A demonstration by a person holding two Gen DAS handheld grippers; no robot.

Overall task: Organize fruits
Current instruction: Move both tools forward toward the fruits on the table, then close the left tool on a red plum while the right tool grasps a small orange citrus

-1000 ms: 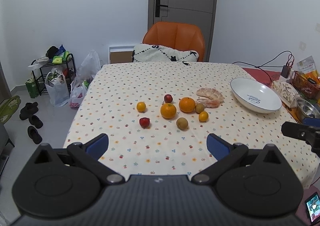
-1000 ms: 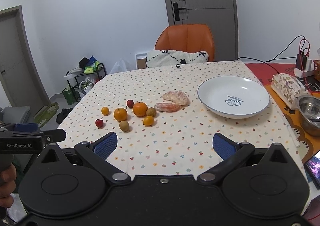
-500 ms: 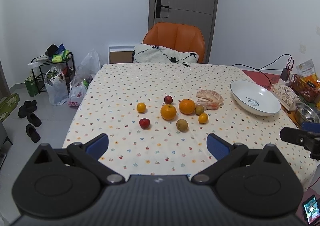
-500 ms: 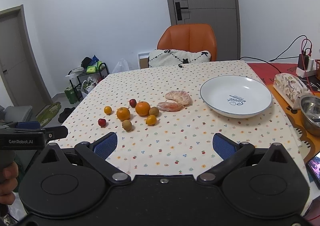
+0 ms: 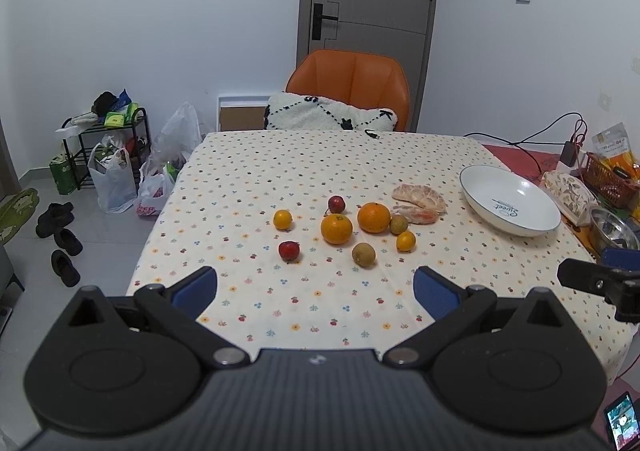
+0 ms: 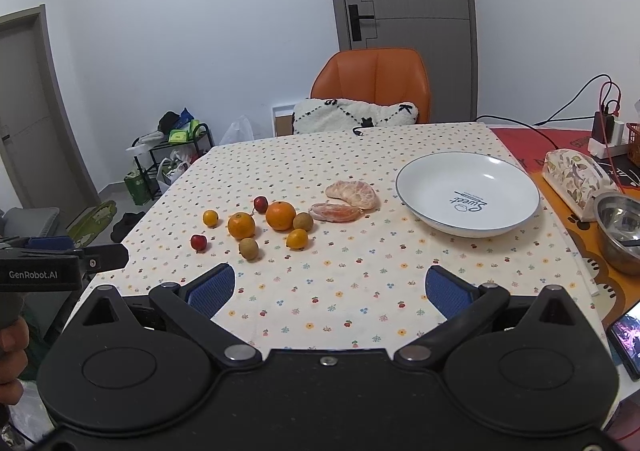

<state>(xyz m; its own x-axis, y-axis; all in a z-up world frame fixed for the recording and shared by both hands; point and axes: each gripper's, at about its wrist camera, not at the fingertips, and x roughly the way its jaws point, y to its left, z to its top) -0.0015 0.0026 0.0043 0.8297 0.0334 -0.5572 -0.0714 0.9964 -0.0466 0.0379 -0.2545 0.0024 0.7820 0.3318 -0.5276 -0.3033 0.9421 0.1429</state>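
Covering most of both views, the table [image 5: 248,187] wears a cream cloth with a small flower print, and an orange chair [image 5: 352,87] with a black-and-white cushion [image 6: 352,115] stands at its far end. Both tools hang above the near edge: the left gripper [image 5: 316,287] and the right gripper [image 6: 330,283] each have their blue-padded fingers spread wide, with nothing between them and only cloth below. A hand [image 6: 10,347] grips the left tool's handle at the edge of the right wrist view.

On the right side of the cloth sits a white plate [image 6: 424,187] with a dark rim, holding no fruit. Just beside it, toward the middle, lie two peeled orange halves [image 6: 352,193], touching each other.

The loose fruit clusters mid-table, well apart from both grippers. Two large oranges [image 5: 374,217] lie side by side. Near them are two brown kiwis [image 5: 363,254], one touching the right-hand orange, and two small yellow-orange citrus [image 5: 282,219], one at the left of the group and one at the right. Smallest are two red fruits [image 5: 289,250], one near the front left, one behind the oranges.
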